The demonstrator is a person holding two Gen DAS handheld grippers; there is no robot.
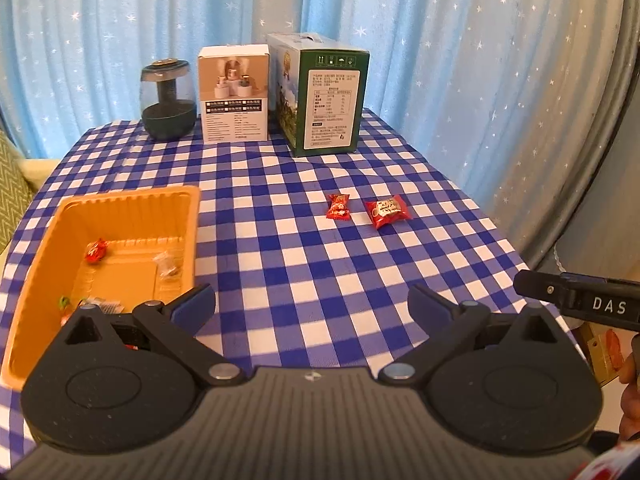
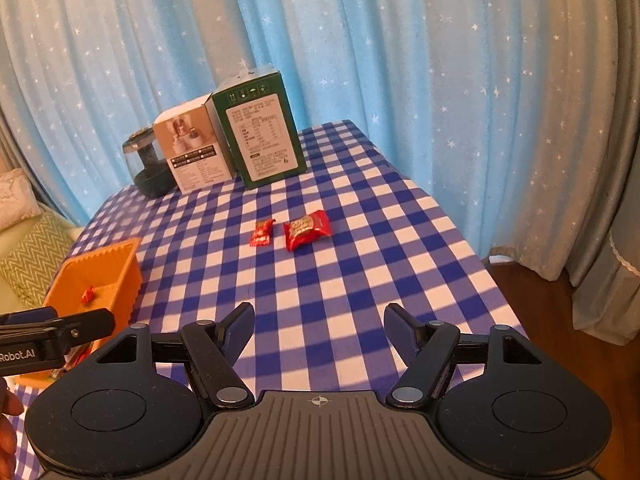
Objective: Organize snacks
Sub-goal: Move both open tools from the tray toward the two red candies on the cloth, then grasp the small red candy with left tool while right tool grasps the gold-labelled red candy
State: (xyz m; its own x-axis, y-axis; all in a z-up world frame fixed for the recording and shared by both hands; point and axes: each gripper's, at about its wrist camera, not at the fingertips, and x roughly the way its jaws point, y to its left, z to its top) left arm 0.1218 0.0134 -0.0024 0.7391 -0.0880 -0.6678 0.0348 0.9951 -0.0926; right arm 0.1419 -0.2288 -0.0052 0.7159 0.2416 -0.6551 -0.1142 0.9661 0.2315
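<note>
**Two red sweets left to collect**

Left wrist view: the left hand-held gripper (image 1: 311,300) hangs spread wide and empty over the checked bench (image 1: 280,264), just beside the orange tray (image 1: 132,200). The tray holds a red sweet (image 1: 96,250), a clear-wrapped piece (image 1: 168,266) and a few more wrappers partly hidden by the gripper. Two sweets remain on the cloth: a small sweet (image 1: 338,207) and a larger packet (image 1: 387,212), near each other.

Right wrist view: the right hand-held gripper (image 2: 319,332) is also spread open, holding nothing, aimed towards the small sweet (image 2: 262,232) and the larger packet (image 2: 307,229). Probably the next pick is best made by lowering squarely over one wrapper, pinching its body rather than the twisted ends, so the neighbour is not nudged.
</note>
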